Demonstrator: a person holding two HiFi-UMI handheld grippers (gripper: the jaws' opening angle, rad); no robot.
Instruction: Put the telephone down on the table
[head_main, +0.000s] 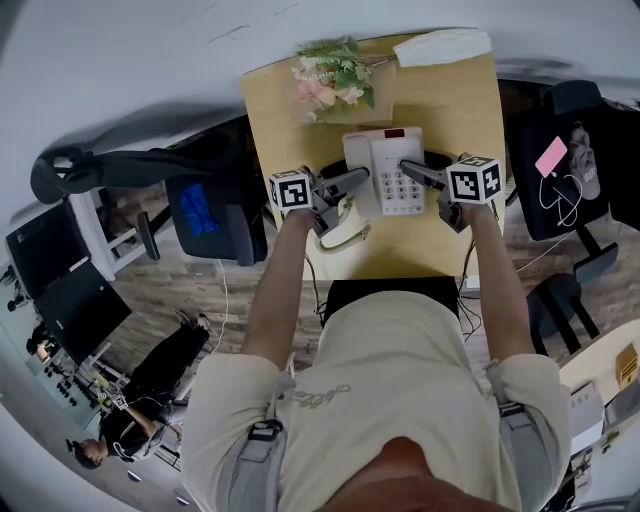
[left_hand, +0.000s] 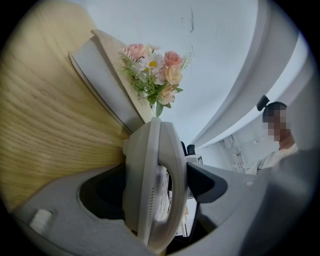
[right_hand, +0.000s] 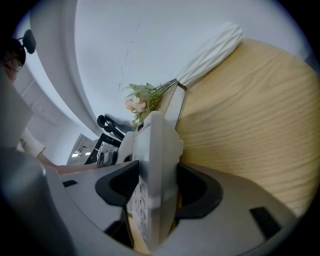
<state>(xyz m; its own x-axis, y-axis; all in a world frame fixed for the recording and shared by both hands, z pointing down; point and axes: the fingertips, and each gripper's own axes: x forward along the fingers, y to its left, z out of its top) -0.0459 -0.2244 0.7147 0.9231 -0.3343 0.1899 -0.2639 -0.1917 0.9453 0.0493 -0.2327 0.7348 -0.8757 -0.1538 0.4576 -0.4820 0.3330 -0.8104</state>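
A white desk telephone (head_main: 392, 165) with a keypad is held between both grippers over the light wooden table (head_main: 450, 100). My left gripper (head_main: 352, 180) is shut on its handset side (left_hand: 155, 180), and the jaws press both faces. On the keypad side (right_hand: 152, 170), my right gripper (head_main: 412, 170) is shut in the same way. The phone's coiled cord (head_main: 345, 228) hangs below the left gripper. I cannot tell whether the phone's base touches the table (left_hand: 45, 125).
A bunch of pink and white flowers (head_main: 333, 78) lies at the table's far edge, beside a white bundle (head_main: 442, 45). A black office chair (head_main: 215, 210) stands to the left, and a black bag with a pink tag (head_main: 551, 156) to the right.
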